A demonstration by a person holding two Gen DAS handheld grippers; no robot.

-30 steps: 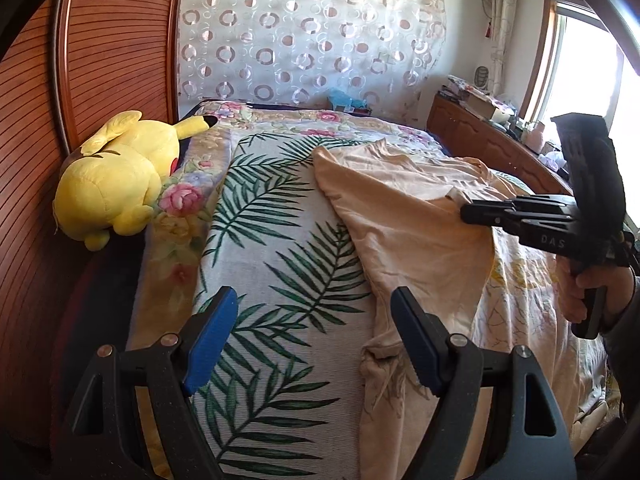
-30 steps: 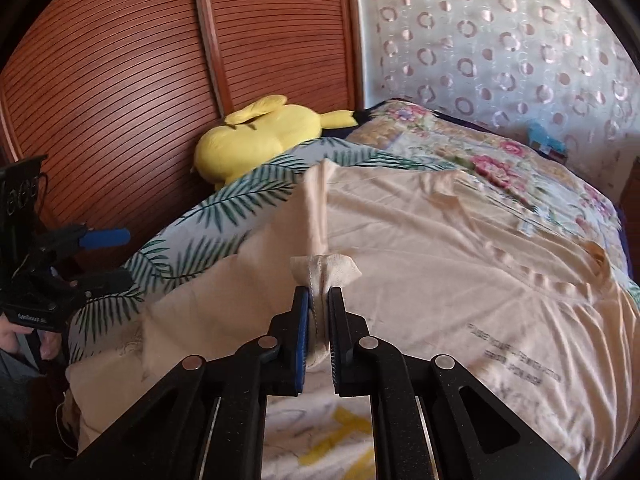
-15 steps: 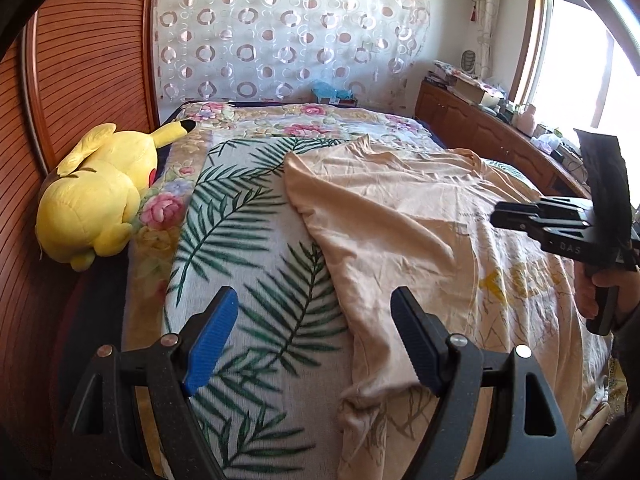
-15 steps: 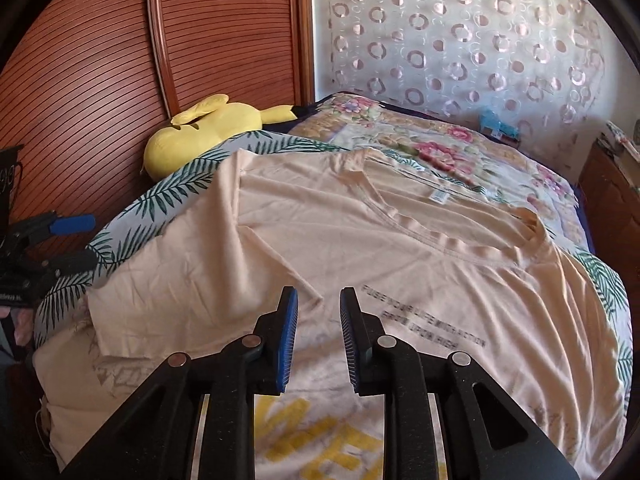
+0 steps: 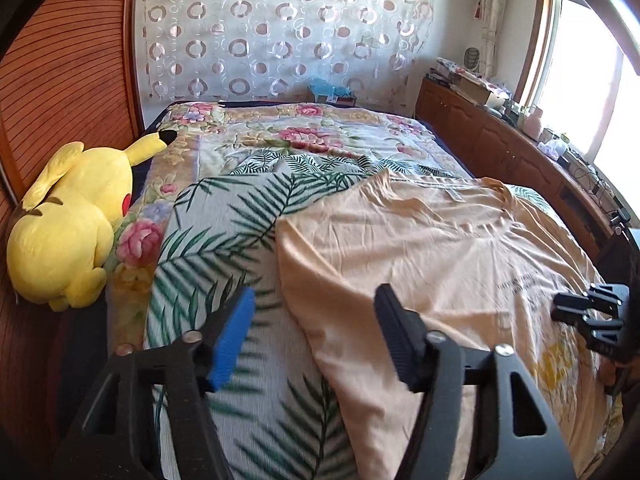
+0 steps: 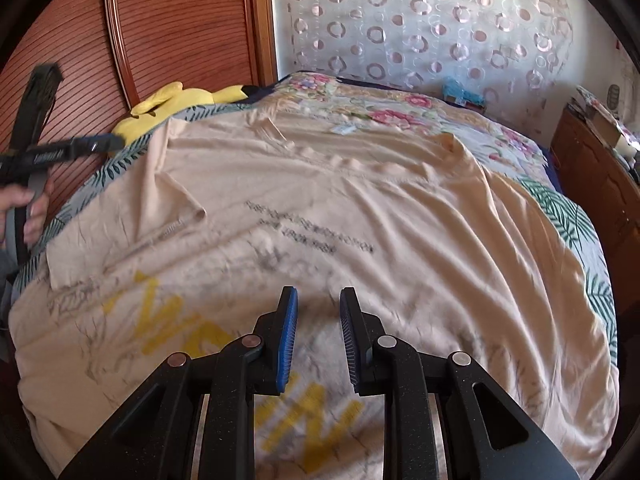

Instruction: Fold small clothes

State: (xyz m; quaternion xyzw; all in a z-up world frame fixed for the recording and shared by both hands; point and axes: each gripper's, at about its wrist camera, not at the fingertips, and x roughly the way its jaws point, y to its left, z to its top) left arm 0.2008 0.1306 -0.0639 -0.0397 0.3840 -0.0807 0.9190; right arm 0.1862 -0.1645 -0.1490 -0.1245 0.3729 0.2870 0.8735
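Observation:
A peach T-shirt (image 6: 360, 184) with yellow print and small dark lettering lies spread face up on the bed. Its sleeve (image 6: 180, 204) on the left is folded in over the chest. My right gripper (image 6: 318, 296) hovers over the shirt's printed lower part, jaws a small gap apart with nothing between them. My left gripper (image 5: 314, 300) hangs above the T-shirt's (image 5: 420, 248) left side edge; its jaws are closing, still wide apart, and no cloth is pinched. Each gripper shows in the other's view: the left gripper (image 6: 108, 144) at the far left, the right gripper (image 5: 560, 312) at the far right.
A yellow plush toy (image 5: 68, 224) lies against the ribbed wooden headboard (image 5: 60, 80) left of the shirt. A leaf-print cover (image 5: 208, 248) and a floral quilt (image 5: 304, 132) lie under and beyond the shirt. A cluttered wooden cabinet (image 5: 500, 136) runs along the window side.
My right gripper let go of the folded sleeve, which now lies on the chest, and moved right over the print. My left gripper shifted toward the shirt's edge and its jaws narrowed.

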